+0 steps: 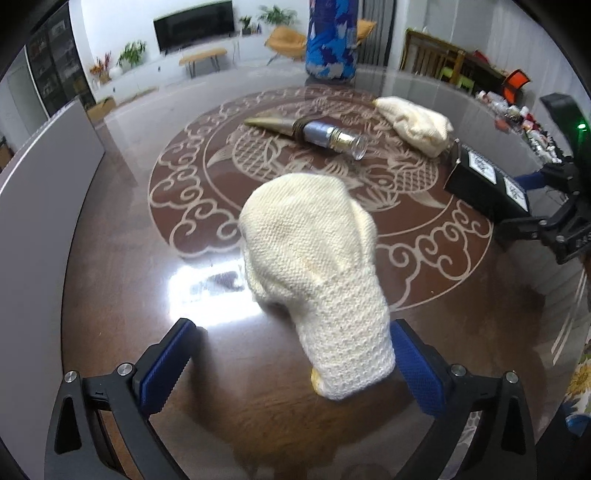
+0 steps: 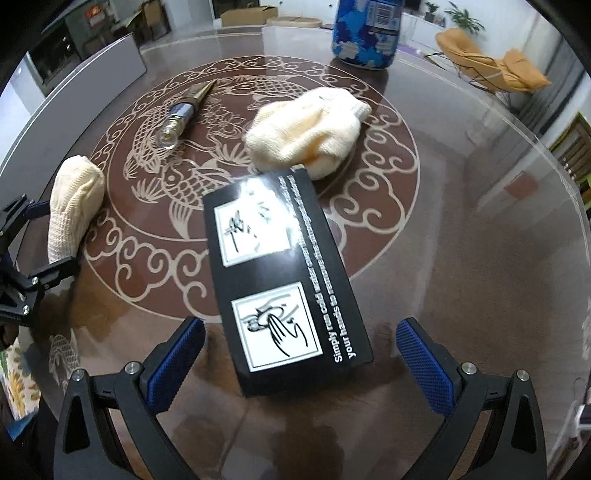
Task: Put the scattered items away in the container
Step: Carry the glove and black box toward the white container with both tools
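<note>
Both grippers tilt steeply down at the table [image 1: 110, 295], fingers spread. A glove [image 1: 317, 273] lies between the left fingers [image 1: 166, 363], a black box [image 2: 284, 273] between the right fingers [image 2: 177, 363]. Only the left view shows a television [image 1: 194, 24].

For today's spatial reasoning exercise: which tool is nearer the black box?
Right. The right tool straddles the black box; the left tool straddles a cream glove.

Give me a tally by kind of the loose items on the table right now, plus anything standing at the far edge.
Cream knitted gloves: 2 (near one, far one)
Black printed box: 1
Small bottle with gold pointed cap: 1
Blue patterned cylinder, standing at the far edge: 1
Total: 5
</note>
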Demonstrator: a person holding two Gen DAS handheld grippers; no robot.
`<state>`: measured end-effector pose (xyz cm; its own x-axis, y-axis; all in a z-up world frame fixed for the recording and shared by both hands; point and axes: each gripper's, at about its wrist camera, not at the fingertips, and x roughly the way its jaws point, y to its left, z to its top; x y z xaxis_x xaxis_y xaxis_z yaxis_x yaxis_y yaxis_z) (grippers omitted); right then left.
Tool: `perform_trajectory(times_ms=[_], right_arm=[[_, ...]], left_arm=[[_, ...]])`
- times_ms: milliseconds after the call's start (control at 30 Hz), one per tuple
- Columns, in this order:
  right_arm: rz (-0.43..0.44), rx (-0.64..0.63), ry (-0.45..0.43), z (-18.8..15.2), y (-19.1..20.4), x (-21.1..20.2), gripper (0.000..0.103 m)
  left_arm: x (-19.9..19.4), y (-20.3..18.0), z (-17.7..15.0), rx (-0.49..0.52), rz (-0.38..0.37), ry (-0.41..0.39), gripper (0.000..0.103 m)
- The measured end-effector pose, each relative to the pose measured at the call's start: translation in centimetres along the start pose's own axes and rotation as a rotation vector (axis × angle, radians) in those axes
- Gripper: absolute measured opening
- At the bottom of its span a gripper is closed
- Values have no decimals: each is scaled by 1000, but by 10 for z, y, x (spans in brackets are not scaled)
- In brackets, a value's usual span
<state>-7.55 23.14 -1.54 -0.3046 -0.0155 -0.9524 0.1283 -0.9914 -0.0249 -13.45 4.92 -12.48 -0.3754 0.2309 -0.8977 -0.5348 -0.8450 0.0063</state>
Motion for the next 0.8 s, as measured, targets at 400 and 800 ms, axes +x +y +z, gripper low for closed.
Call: perform_trajectory(times_ms=[400,800], right_arm=[[36,1,94,33,20,6,88],[115,47,1,12,10,-42,60]], left_arm=[[20,-11,40,-37,17,123,103],[-17,-13,20,5,-12,-24,49]])
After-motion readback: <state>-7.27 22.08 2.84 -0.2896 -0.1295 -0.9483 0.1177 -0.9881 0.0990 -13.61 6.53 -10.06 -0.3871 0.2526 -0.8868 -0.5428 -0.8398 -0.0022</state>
